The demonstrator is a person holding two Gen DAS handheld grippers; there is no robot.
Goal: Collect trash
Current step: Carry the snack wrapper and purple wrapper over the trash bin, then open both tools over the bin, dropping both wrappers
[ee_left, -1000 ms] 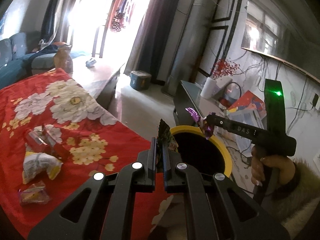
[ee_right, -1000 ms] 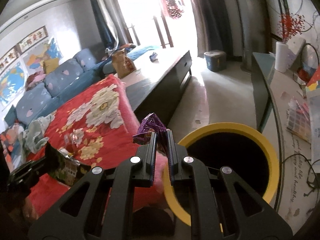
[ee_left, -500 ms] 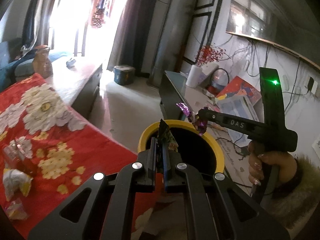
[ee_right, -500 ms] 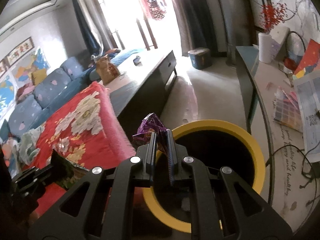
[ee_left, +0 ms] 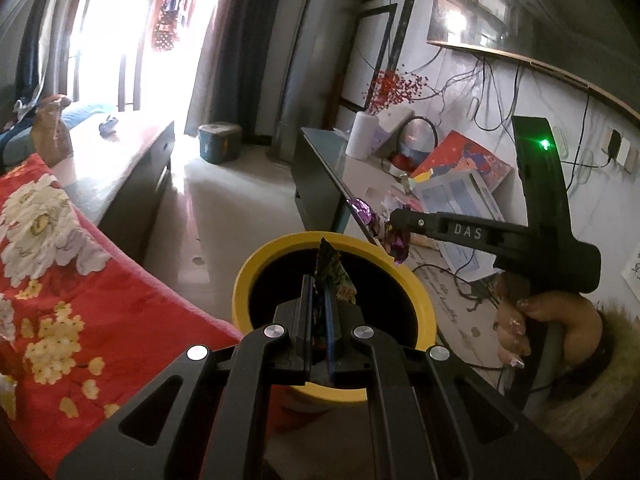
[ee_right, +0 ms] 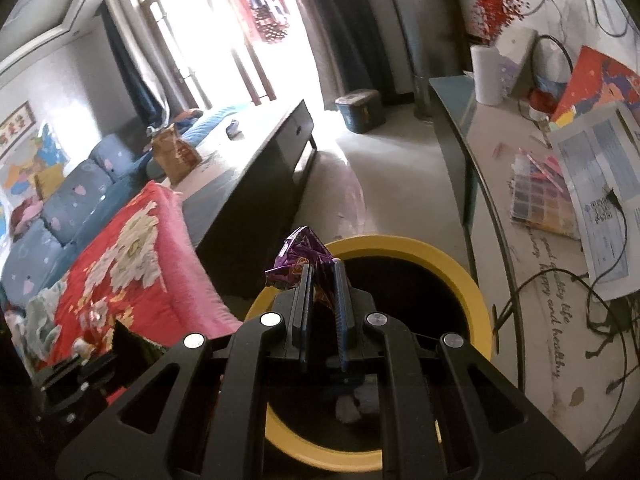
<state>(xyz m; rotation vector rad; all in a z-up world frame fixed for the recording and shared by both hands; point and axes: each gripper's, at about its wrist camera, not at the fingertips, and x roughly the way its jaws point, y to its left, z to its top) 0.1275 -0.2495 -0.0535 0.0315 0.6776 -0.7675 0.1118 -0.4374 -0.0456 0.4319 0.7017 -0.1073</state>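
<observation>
**Listener:** What's in front of you?

**Me:** I'm working two hand-held claws. My left claw (ee_left: 318, 280) is pinched tight on a dark printed snack wrapper (ee_left: 332, 268), which sticks up from between its fingers. It hangs over the black mouth of a round bin with a yellow rim (ee_left: 256, 276). My right claw (ee_right: 322, 276) is clamped on a crumpled purple foil wrapper (ee_right: 298, 256); from its own camera the tips sit at the near-left edge of the same bin (ee_right: 476, 300), with the foil bulging out over the rim on the side of the bed.

**Listener:** Where does the bin stand?

**Me:** On the floor, just beside a bed with a red flowered blanket (ee_left: 80, 264). On the other side runs a long low counter (ee_right: 520, 240) strewn with papers and cables.

**Listener:** So which step is this?

**Me:** The drop, I'd judge. Both pieces are carried to the bin and neither is let go yet. Next I should open the left claw where it is. The right claw wants nudging further inward first, or the foil may catch the rim and fall outside.
</observation>
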